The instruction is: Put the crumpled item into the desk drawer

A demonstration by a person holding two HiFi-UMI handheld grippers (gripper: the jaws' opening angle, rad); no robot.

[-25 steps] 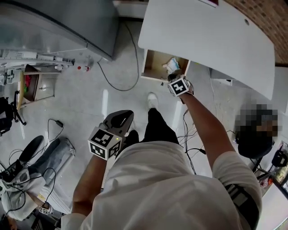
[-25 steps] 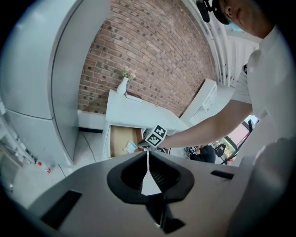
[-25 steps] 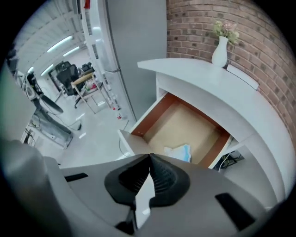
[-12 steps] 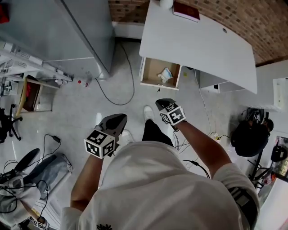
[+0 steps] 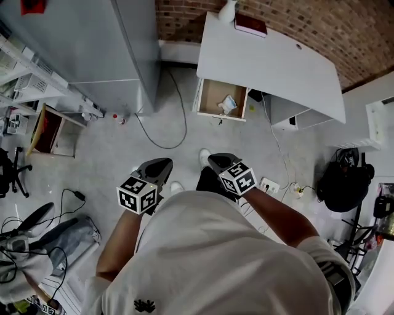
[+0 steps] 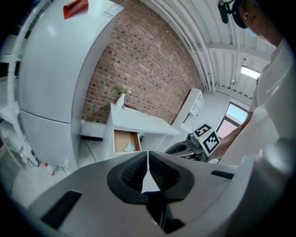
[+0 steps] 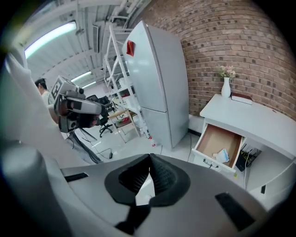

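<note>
The crumpled pale item lies inside the open wooden drawer of the white desk; it also shows in the drawer in the right gripper view and, small, in the left gripper view. Both grippers are held close to the person's chest, well back from the desk. My left gripper is shut with nothing in it. My right gripper is likewise shut and empty, its marker cube facing up.
A grey fridge stands left of the desk, with a cable looping over the floor before it. A white vase and a dark red book sit on the desk. Shelving and a wooden cart are at left, a black chair at right.
My right gripper has pulled back from the drawer to the person's body, leaving the crumpled item inside. The person has stepped away from the desk, which now looks smaller and farther off.
</note>
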